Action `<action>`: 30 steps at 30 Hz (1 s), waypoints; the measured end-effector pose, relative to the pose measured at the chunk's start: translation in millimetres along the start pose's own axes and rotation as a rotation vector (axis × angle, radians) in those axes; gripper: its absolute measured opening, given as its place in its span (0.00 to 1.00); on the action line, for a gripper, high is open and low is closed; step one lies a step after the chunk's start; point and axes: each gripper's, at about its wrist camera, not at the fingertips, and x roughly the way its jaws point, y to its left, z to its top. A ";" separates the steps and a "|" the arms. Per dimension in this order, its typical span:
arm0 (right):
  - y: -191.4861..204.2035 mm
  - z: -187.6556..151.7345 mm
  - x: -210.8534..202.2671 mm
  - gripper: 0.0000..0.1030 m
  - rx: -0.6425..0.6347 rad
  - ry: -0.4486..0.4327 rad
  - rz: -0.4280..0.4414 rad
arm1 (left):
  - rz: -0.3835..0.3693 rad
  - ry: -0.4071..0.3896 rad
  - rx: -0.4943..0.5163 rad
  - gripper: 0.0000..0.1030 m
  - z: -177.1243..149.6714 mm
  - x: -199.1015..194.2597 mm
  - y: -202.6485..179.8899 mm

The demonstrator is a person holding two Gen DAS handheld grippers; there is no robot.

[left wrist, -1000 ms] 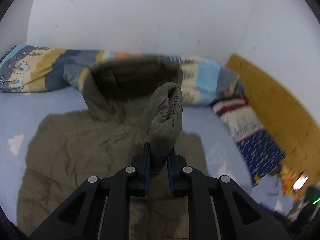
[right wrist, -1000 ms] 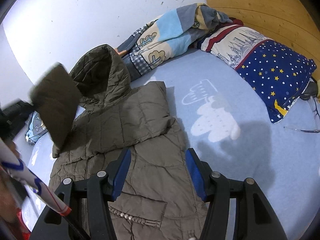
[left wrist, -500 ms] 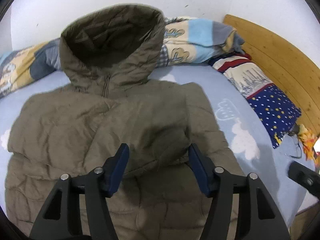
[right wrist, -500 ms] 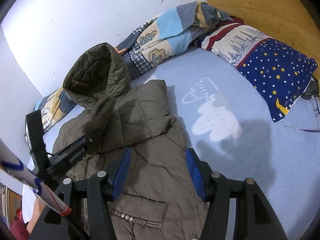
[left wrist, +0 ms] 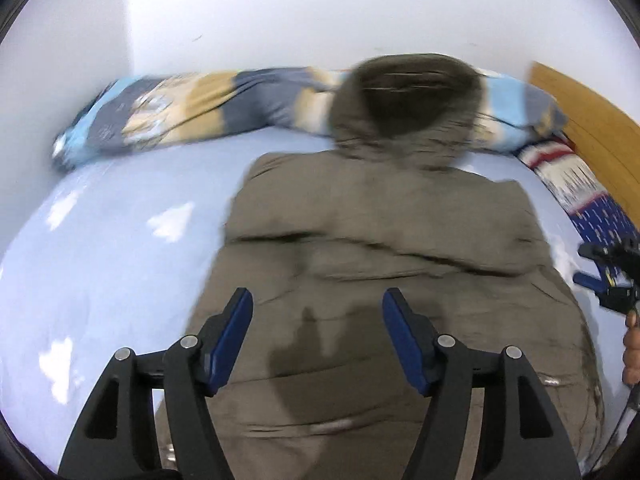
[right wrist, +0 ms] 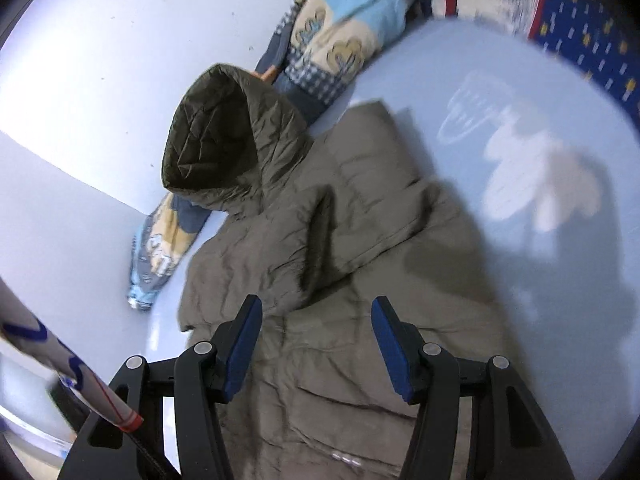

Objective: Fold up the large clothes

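A pale blue bed sheet (left wrist: 120, 248) printed with white clouds covers the bed, which sits in the corner of two plain white walls (left wrist: 320, 12), with a wooden headboard (left wrist: 592, 128) at the right edge of the left wrist view. Along the far wall lies a rolled patchwork blanket (left wrist: 192, 108) in blue, tan and grey, and beside the headboard a navy pillow (right wrist: 580, 28) with small stars and a red and white band.

The olive quilted jacket (left wrist: 380, 248) lies flat on the sheet, its hood (right wrist: 216, 136) propped up against the blanket at the far end. Both sleeves are folded in across the chest (the left wrist view is blurred, so the seams are soft there), and a dark crease (right wrist: 316, 240) marks where the folded layers overlap.

The left gripper (left wrist: 316, 340) hangs above the lower part of the jacket; its jaws have just been opening and now stand well apart with nothing between them. Its blue pads (left wrist: 228, 336) touch no cloth, and a shadow falls on the jacket between them.

The right gripper (right wrist: 316, 344) hovers over the jacket's lower half too, jaws parted and empty. It also shows at the right edge of the left wrist view, held by a hand (left wrist: 632, 344). A white sleeve with blue and red marks (right wrist: 60, 364) crosses the lower left corner.
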 end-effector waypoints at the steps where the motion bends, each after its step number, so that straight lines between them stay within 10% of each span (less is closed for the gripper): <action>1: 1.1 -0.5 9.2 0.60 0.009 0.016 0.012 | -0.003 0.009 -0.021 0.64 1.4 2.9 6.9; 10: 8.7 -6.2 79.4 0.60 0.012 0.065 0.006 | -0.029 -0.016 0.033 0.64 14.8 10.0 0.0; 12: 3.0 -4.2 92.4 0.45 0.044 0.076 0.025 | -0.023 -0.013 0.061 0.64 13.4 15.5 -8.3; 13: 2.4 -3.3 95.6 0.20 0.044 0.084 0.054 | -0.010 -0.010 0.077 0.64 13.5 18.2 -12.1; 16: 23.8 3.4 85.2 0.19 -0.106 0.000 -0.051 | 0.009 -0.006 0.088 0.64 15.2 24.2 -13.5; 20: 31.7 14.3 75.9 0.27 -0.245 -0.108 -0.310 | -0.006 0.014 0.058 0.64 15.1 31.1 -9.4; 24: 0.2 11.3 87.2 0.39 -0.123 0.006 -0.252 | 0.018 0.018 0.059 0.64 16.4 33.9 -5.6; 30: 35.4 18.2 41.7 0.50 -0.206 -0.147 -0.339 | 0.022 0.001 0.012 0.65 22.0 29.4 5.9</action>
